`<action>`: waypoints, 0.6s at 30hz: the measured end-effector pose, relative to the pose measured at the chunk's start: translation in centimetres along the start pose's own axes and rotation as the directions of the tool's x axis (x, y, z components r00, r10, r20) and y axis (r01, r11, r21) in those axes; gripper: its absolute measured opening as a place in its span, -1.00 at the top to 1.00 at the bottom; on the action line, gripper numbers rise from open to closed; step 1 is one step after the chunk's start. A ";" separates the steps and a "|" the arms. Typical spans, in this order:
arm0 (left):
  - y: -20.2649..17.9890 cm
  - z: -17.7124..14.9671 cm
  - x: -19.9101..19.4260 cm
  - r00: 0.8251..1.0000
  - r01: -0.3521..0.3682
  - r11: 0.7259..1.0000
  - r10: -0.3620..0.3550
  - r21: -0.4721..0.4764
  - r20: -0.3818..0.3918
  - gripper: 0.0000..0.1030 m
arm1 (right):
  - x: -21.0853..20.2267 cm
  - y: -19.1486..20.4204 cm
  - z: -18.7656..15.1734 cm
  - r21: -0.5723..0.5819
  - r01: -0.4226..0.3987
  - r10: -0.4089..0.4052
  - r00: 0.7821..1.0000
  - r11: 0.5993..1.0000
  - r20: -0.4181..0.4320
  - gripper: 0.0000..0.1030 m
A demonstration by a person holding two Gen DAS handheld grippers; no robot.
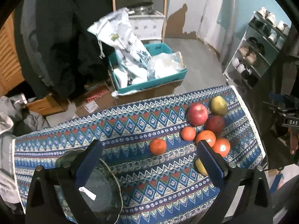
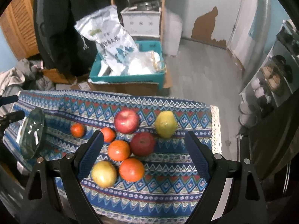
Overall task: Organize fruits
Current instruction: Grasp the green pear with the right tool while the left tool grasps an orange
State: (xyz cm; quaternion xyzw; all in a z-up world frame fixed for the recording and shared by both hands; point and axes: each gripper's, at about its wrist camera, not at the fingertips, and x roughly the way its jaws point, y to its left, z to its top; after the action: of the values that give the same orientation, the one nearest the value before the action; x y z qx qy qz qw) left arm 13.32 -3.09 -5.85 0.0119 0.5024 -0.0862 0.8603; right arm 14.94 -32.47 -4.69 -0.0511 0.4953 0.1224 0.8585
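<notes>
Fruit lies on a patterned blue tablecloth (image 2: 168,192): two red apples (image 2: 127,121) (image 2: 143,144), a yellow-green pear (image 2: 166,124), a yellow apple (image 2: 103,174) and several oranges (image 2: 131,169) (image 2: 118,150). A glass bowl (image 1: 104,192) stands at the table's left, also in the right wrist view (image 2: 31,132). My left gripper (image 1: 149,149) is open and empty above the bowl's right side, with the fruit (image 1: 197,114) ahead to the right. My right gripper (image 2: 143,141) is open and empty, hovering over the fruit cluster.
Beyond the table's far edge are a teal crate (image 1: 149,85) with white bags, cardboard boxes (image 1: 93,102), dark hanging clothes (image 1: 61,37) and a wooden shelf (image 1: 139,9). A shoe rack (image 1: 256,50) stands at the right. The right gripper shows at the left wrist view's right edge (image 1: 286,112).
</notes>
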 end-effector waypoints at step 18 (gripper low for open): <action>0.3 1.1 11.6 0.990 0.025 1.000 -0.023 0.019 -0.137 -0.98 | 13.8 -4.8 1.4 0.056 0.032 -0.018 0.975 0.998 -0.222 -0.68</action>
State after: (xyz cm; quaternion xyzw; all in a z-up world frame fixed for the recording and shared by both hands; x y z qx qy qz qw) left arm 19.93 -4.48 -15.35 0.0205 0.5593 -0.1006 0.8226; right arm 23.99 -34.65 -16.00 -0.0451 0.5906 0.0904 0.8006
